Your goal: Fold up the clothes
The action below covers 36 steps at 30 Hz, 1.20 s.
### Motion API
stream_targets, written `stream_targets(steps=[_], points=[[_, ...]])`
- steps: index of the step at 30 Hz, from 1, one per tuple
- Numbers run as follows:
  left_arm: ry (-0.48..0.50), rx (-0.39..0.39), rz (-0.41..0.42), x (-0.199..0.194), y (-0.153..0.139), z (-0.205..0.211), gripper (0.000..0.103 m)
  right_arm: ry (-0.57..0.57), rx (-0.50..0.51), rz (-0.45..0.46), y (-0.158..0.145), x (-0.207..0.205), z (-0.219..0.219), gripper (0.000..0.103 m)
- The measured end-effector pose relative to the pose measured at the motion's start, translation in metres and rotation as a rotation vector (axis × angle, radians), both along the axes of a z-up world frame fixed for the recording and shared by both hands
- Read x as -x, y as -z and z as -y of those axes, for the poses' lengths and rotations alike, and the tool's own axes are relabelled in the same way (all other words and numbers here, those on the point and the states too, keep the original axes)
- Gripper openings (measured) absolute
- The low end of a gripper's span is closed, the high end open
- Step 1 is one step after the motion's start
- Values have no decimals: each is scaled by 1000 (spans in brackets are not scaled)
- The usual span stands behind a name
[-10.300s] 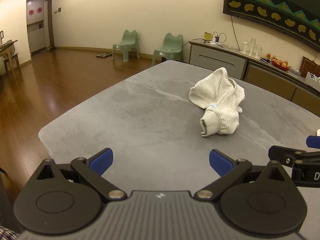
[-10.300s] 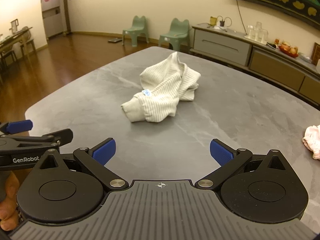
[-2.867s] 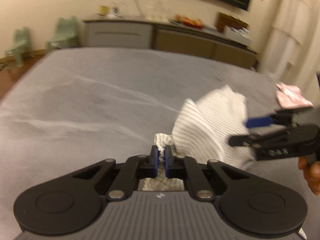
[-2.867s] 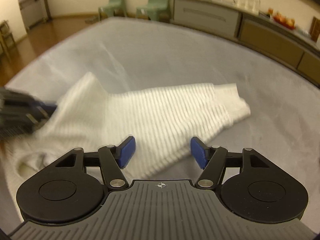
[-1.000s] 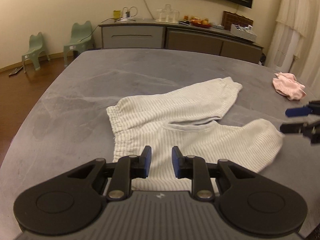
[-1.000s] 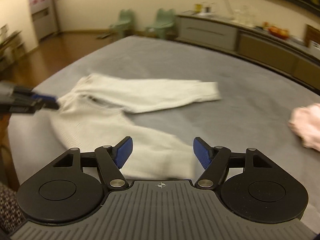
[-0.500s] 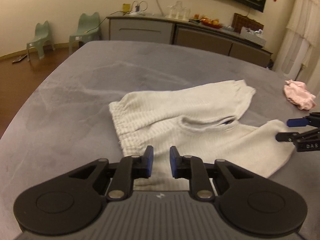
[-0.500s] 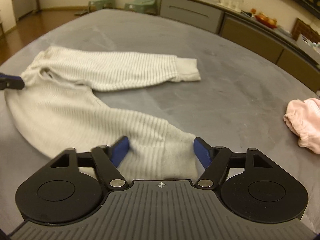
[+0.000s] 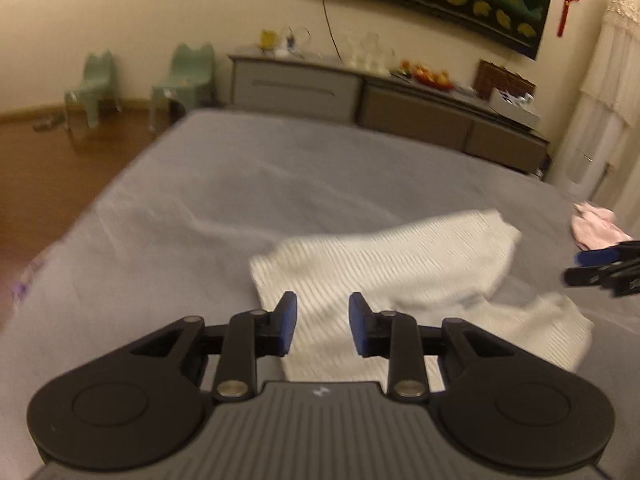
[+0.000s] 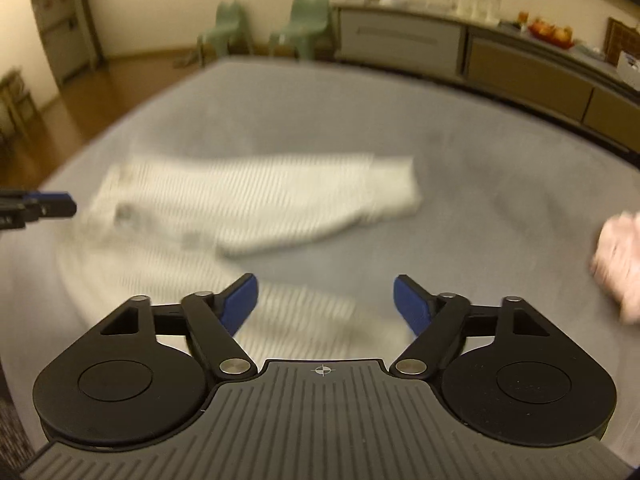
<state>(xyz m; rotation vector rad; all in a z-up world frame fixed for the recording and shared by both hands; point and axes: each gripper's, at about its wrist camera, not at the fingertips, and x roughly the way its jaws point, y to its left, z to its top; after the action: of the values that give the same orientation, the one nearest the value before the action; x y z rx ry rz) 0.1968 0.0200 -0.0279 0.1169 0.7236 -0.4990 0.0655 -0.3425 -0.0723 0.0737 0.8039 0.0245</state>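
The white ribbed trousers [image 9: 400,264] lie spread flat on the grey counter [image 9: 280,184], both legs pointing to the right in the left wrist view. Left tongs [image 9: 323,328] are parted and opening above the waistband end, pinching nothing. Right tongs [image 10: 325,300] are spread wide and opening over a leg cuff, pads clear of the fabric. A pink garment [image 10: 620,256] lies apart, well right of the trousers
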Motion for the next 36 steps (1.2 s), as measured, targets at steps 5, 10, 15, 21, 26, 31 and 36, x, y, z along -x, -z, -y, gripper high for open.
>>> stream_targets(steps=[5, 10, 15, 21, 26, 31, 36], points=[[-16, -60, 49, -40, 12, 16, 44, 49, -21, -12, -6, -62, 33, 83], [70, -130, 56, -58, 31, 40, 45, 56, -13, -70, 20, -121, 50, 83], [114, -146, 16, -64, 45, 45, 34, 14, 27, -114, 50, -152, 54, 82], [116, -206, 73, -52, 38, 57, 3, -122, 81, -63, 37, -142, 34, 12], [134, -216, 185, -5, 2, 48, 3, -235, 239, 105, -4, -83, 11, 11], [224, -229, 155, 75, -6, 21, 12, -501, 591, 306, -4, 38, -12, 14], [165, -141, 37, 104, -8, 1, 13, -478, 491, 134, 14, 91, 4, 53]])
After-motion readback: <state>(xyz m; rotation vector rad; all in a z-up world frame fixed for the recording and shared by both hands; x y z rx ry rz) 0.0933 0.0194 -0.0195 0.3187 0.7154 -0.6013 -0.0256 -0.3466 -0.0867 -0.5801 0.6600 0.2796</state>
